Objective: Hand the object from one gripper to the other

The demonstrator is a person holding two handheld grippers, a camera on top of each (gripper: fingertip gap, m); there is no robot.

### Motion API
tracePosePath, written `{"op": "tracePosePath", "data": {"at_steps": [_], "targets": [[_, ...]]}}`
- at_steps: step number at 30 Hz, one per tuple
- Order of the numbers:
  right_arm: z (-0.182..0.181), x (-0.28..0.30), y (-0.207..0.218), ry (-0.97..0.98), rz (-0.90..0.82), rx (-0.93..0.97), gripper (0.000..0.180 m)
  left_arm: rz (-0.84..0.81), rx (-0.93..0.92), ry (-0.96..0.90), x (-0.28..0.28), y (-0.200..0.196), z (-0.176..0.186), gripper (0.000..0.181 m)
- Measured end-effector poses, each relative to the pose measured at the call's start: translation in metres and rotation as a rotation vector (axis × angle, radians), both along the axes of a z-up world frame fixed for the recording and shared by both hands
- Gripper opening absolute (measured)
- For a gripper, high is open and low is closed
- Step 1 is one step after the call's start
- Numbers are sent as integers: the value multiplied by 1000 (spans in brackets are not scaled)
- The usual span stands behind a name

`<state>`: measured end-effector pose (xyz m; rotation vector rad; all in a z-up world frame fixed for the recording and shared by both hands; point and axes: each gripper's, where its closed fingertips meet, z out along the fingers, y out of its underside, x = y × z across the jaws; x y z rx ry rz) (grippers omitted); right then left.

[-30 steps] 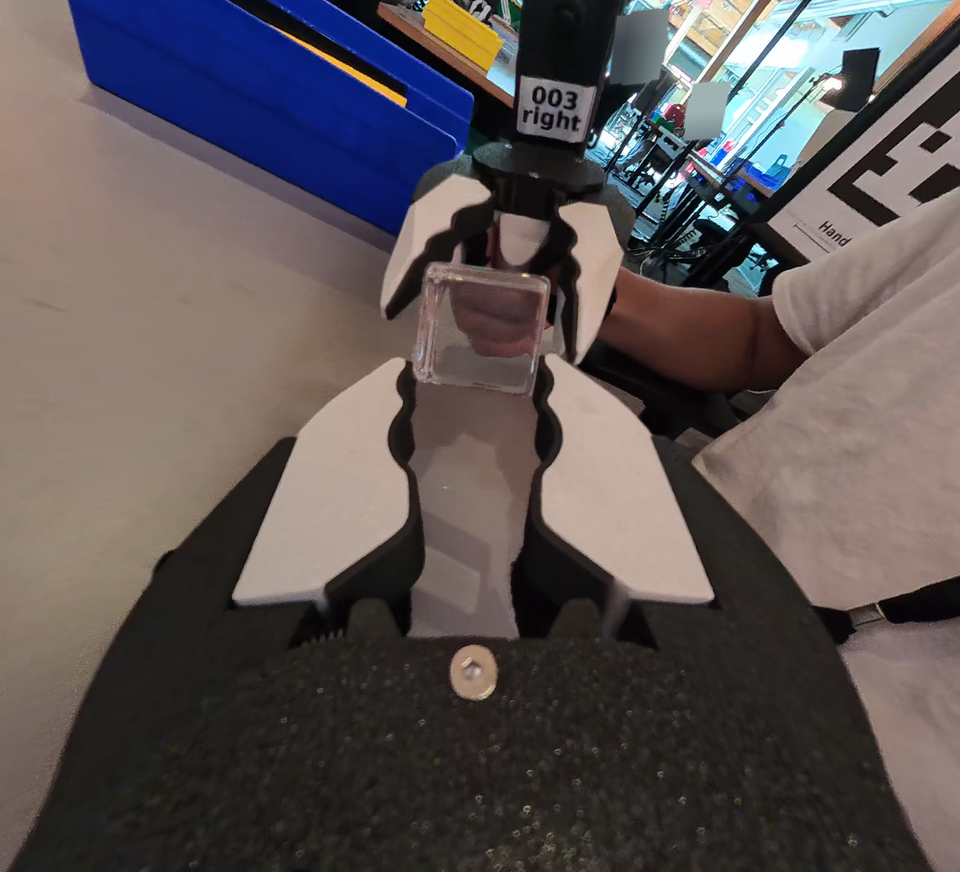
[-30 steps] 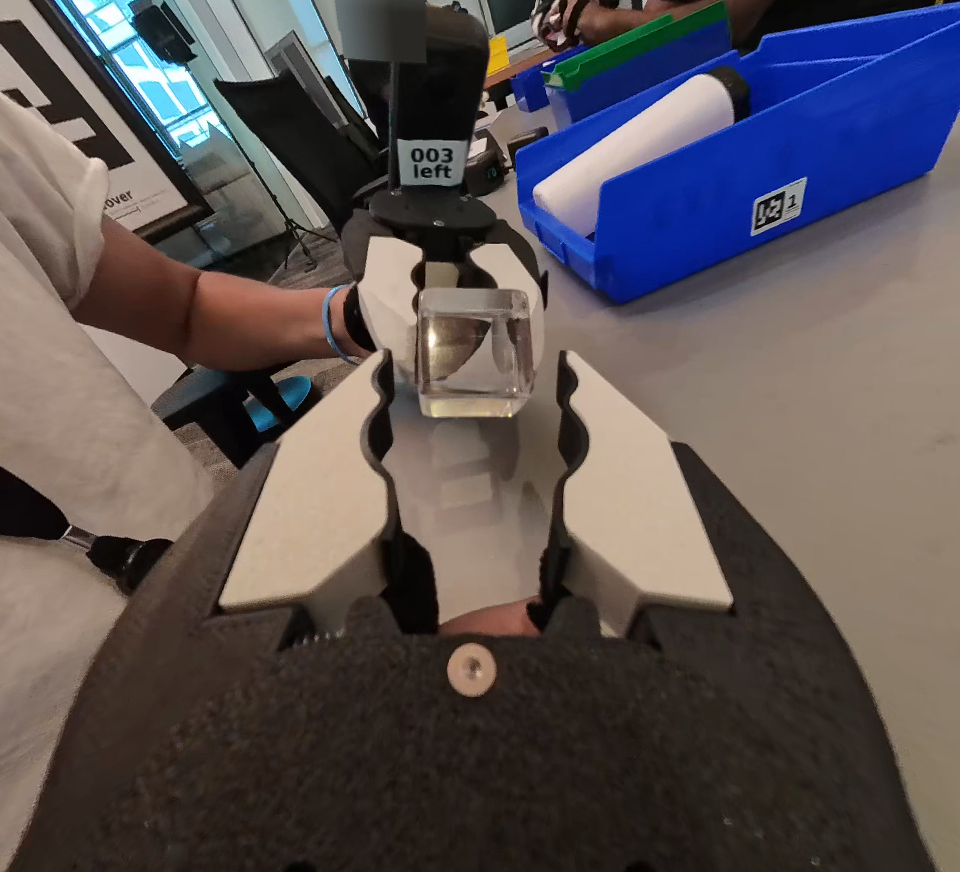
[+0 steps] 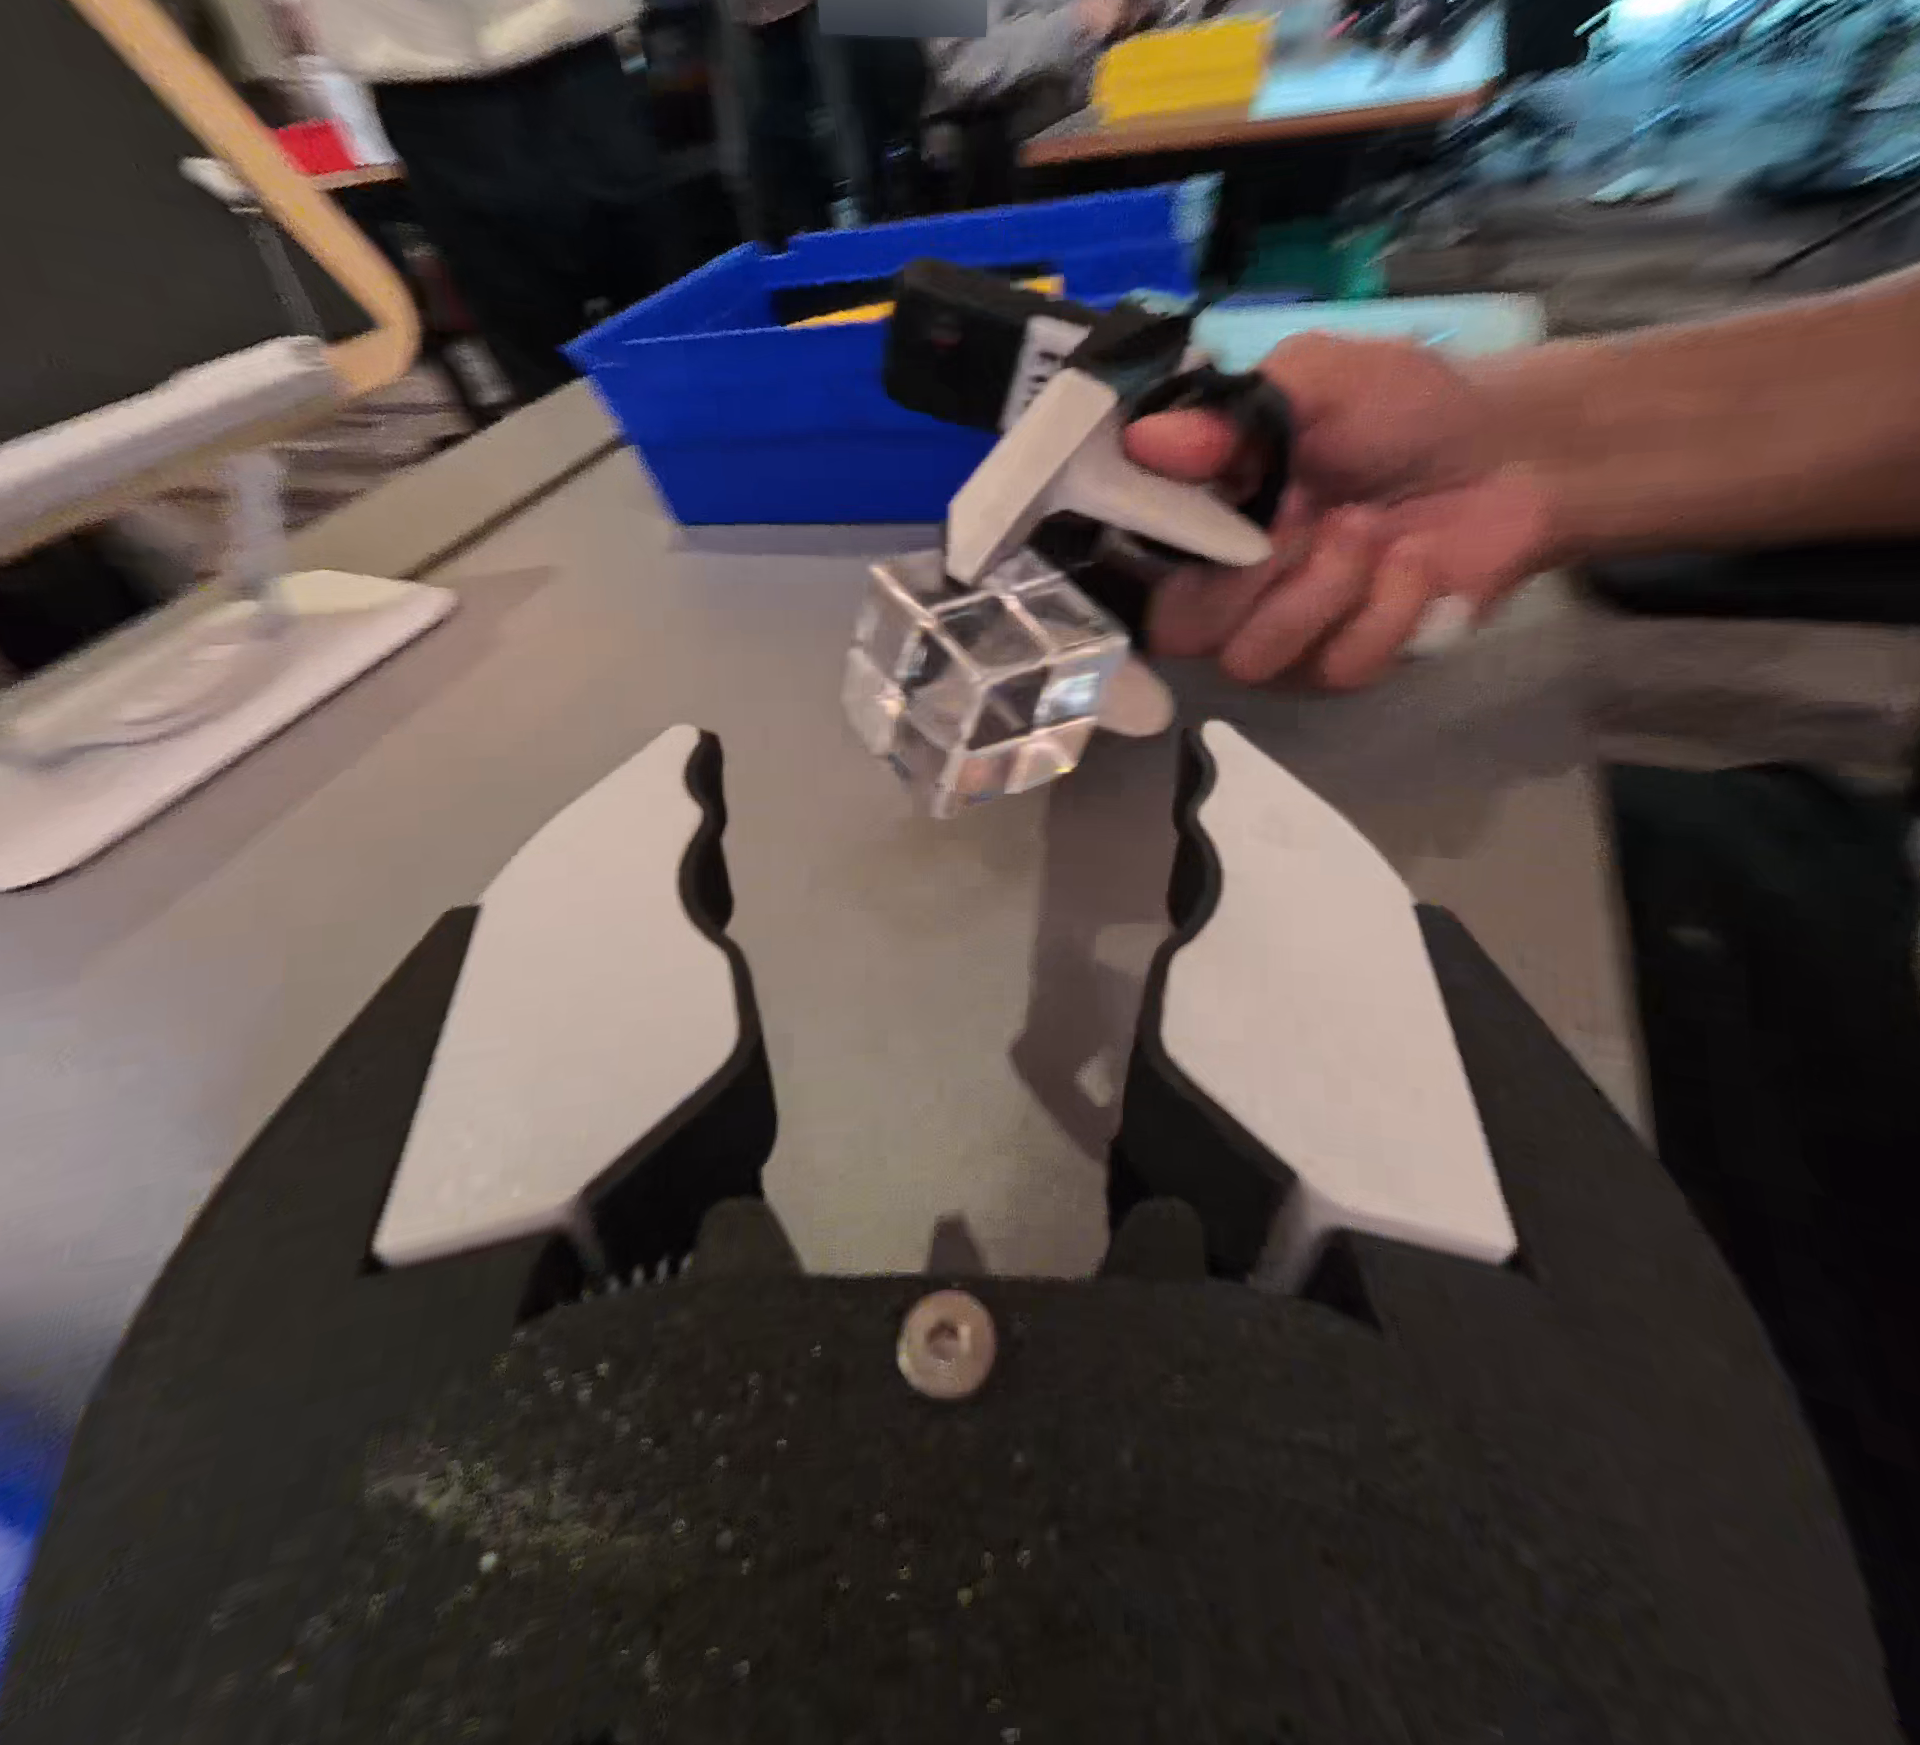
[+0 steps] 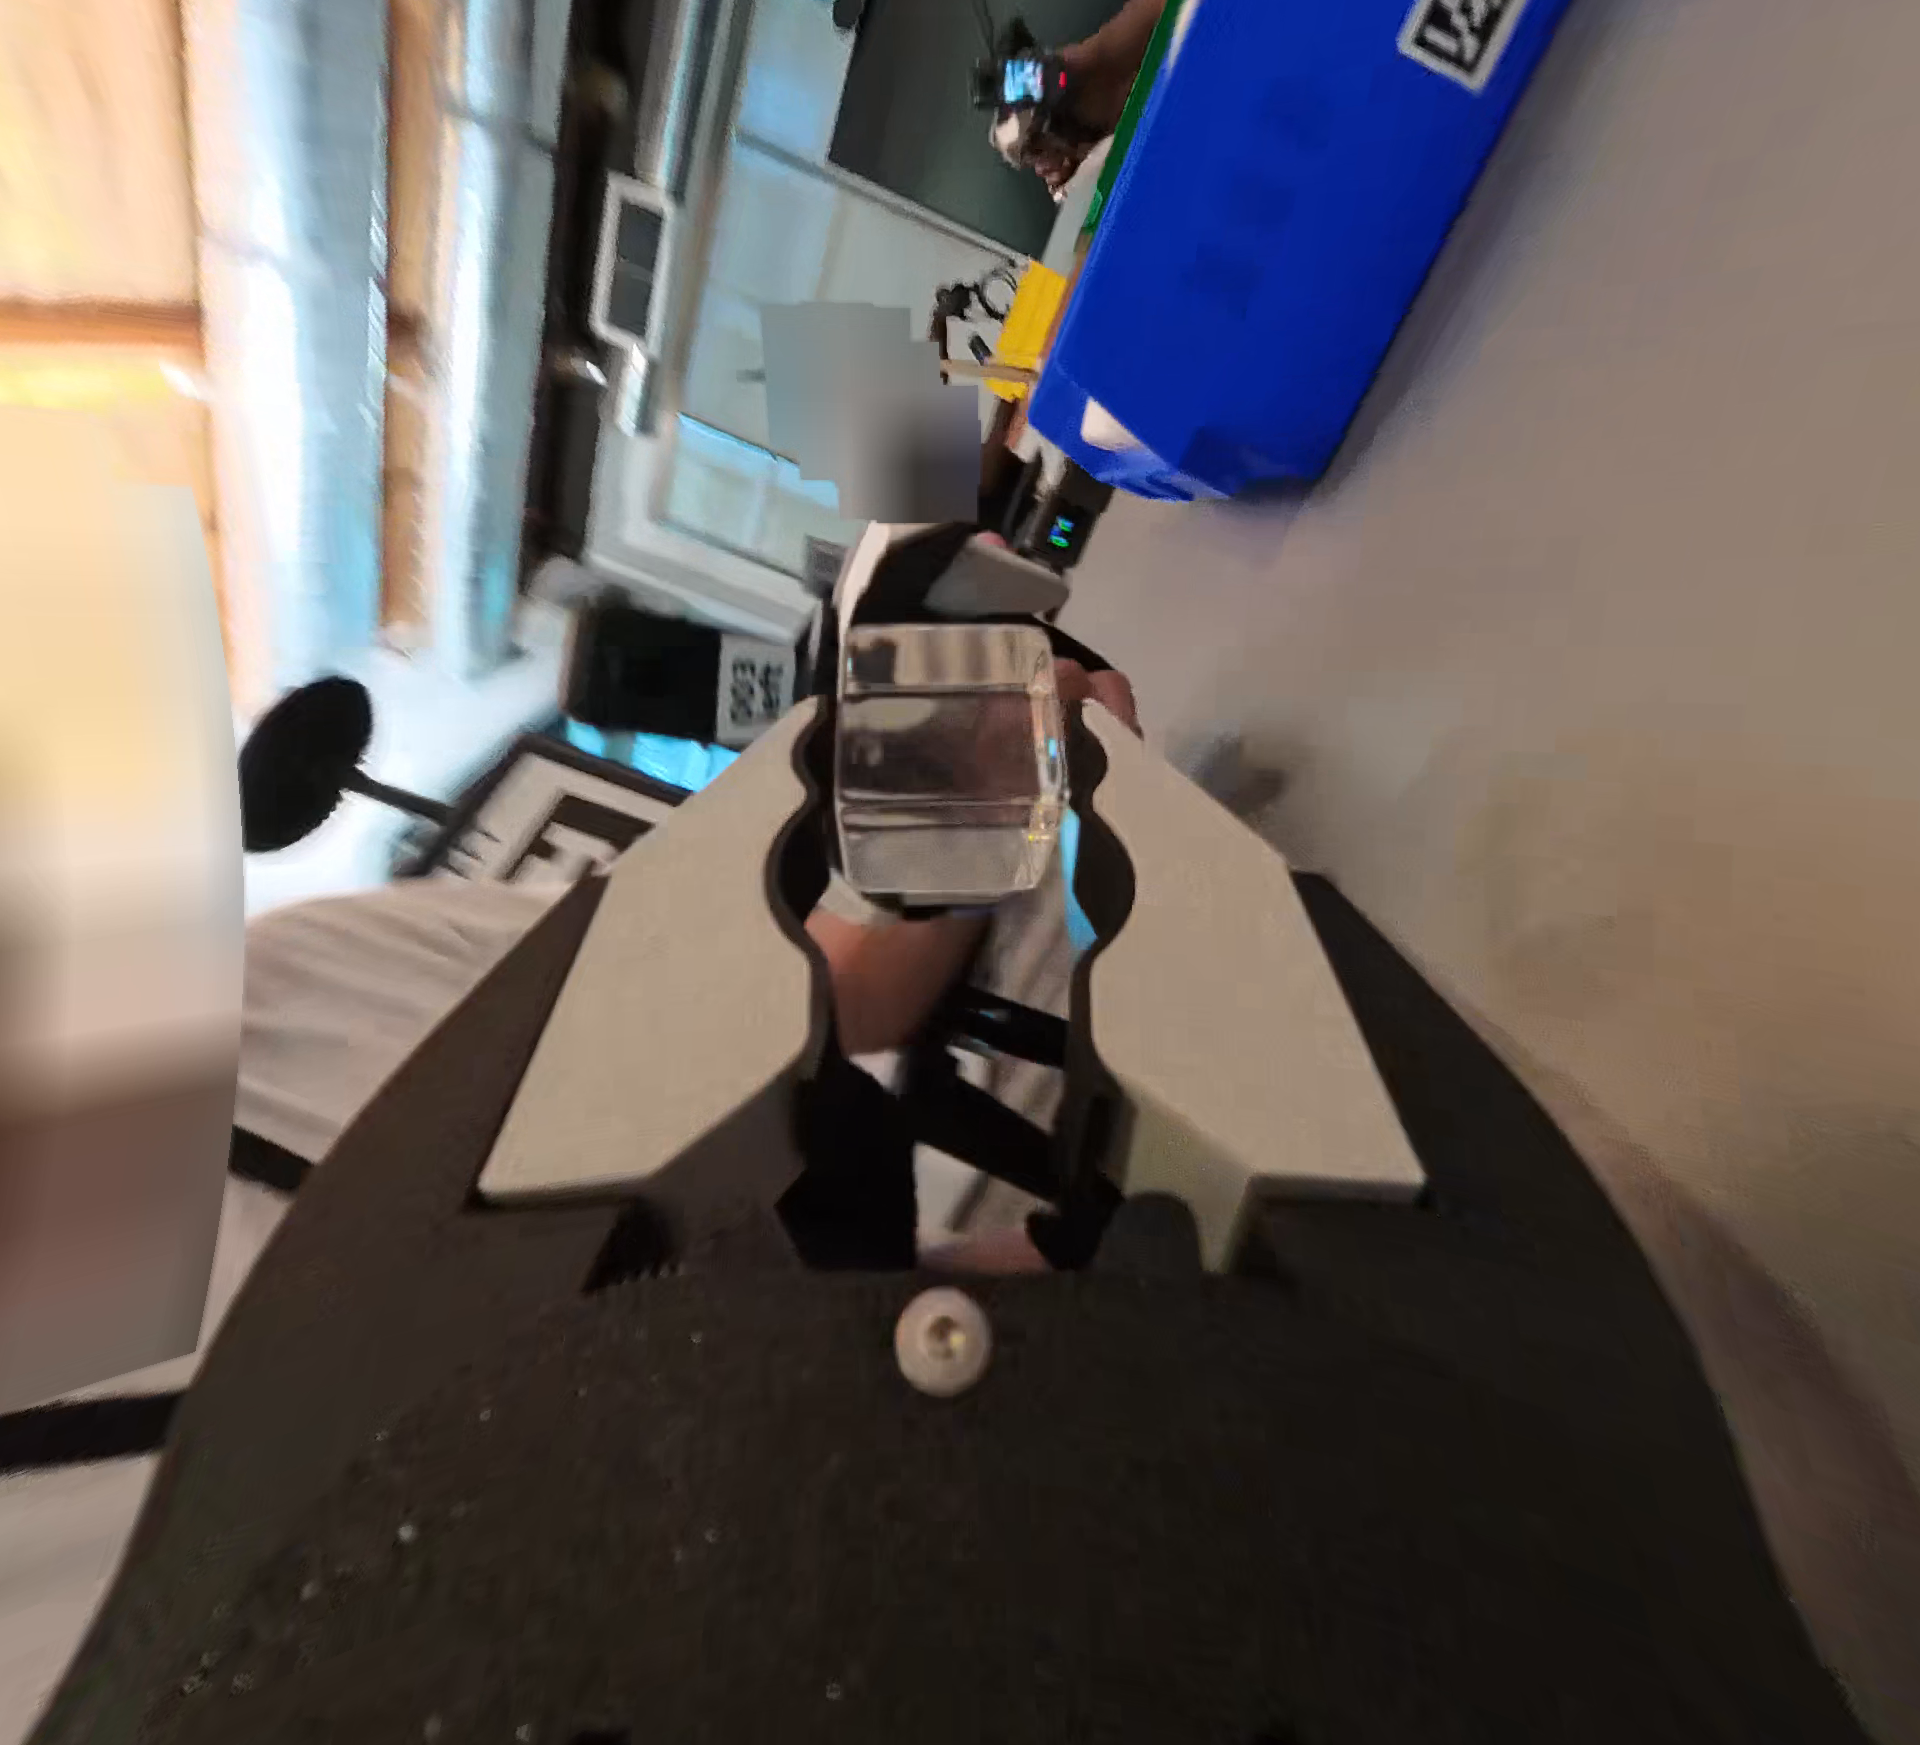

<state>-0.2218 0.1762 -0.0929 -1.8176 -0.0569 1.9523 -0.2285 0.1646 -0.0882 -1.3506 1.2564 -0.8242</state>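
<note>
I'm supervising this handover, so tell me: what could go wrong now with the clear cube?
1. The right hand-held gripper pinches the smooth clear cube only at its tips while rolled sideways; it might slip onto the table.
2. Both views are motion-blurred; a fast swing could loosen it, and the left hand-held gripper is open.

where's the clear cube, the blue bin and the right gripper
clear cube (image 3: 982, 682): left wrist view, on its near top corner.
blue bin (image 3: 790, 438): left wrist view, on its front wall.
right gripper (image 4: 945, 750): right wrist view, midway between its fingertips, which are shut on the cube.
</note>
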Motion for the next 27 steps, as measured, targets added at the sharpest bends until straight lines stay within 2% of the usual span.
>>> {"op": "tracePosePath", "data": {"at_steps": [2,5,12,13,17,20,24,27], "targets": [[4,-3,2,137,-28,-104,43,102,57,44,0,8,-2,92],[12,-12,2,313,-65,-214,43,136,57,87,8,7,-9,103],[4,-25,-2,422,-118,-315,43,183,118,146,10,4,-11,46],[1,-25,-1,408,-115,-314,43,191,111,169,9,5,-14,46],[5,-26,-3,339,-96,-234,44,181,100,151,9,5,-11,46],[12,-20,-2,293,-113,-136,51,157,40,111,7,4,-8,46],[24,-6,5,150,-212,78,54,91,-130,-9,4,0,3,46],[34,-5,0,43,-213,251,53,-54,-344,-177,2,-10,22,46]]}}
